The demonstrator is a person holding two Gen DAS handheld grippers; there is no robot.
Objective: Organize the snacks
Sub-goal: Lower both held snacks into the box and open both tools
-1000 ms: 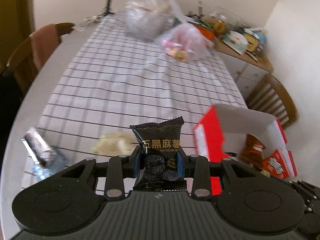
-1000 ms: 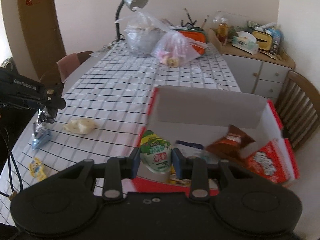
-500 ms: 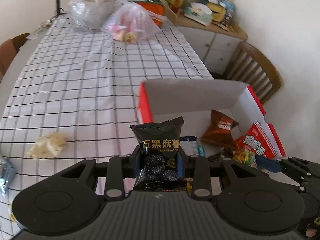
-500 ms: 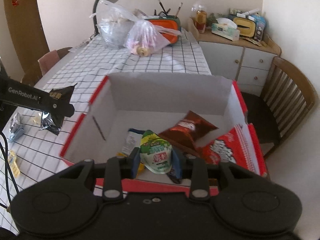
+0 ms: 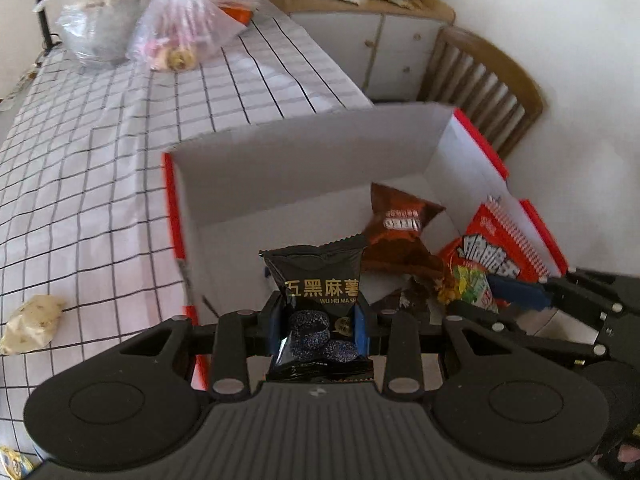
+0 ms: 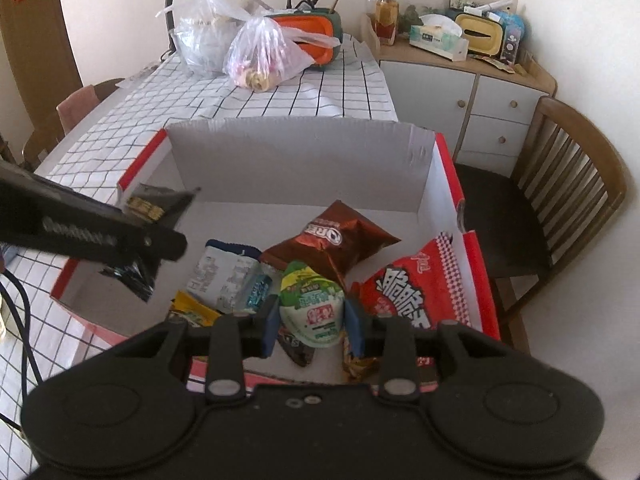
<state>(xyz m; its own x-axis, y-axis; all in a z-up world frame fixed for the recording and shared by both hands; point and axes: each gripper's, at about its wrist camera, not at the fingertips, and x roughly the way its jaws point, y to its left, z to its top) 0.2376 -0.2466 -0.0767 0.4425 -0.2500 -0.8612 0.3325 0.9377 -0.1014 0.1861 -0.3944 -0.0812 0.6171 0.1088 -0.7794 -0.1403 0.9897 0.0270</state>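
My left gripper is shut on a black snack packet and holds it over the near left part of the red-and-white cardboard box. In the right wrist view the same black packet hangs over the box's left wall. My right gripper is shut on a green-and-white snack pouch, held above the box's front. Inside the box lie a brown Oreo bag, a red snack bag and a pale blue packet.
A beige snack lies on the checked tablecloth left of the box. Two plastic bags and an orange case stand at the far end. A wooden chair and a cabinet are at the right.
Both grippers have moved forward over the box with their snacks still held. The left gripper has swung right from the tablecloth to above the box's left side.
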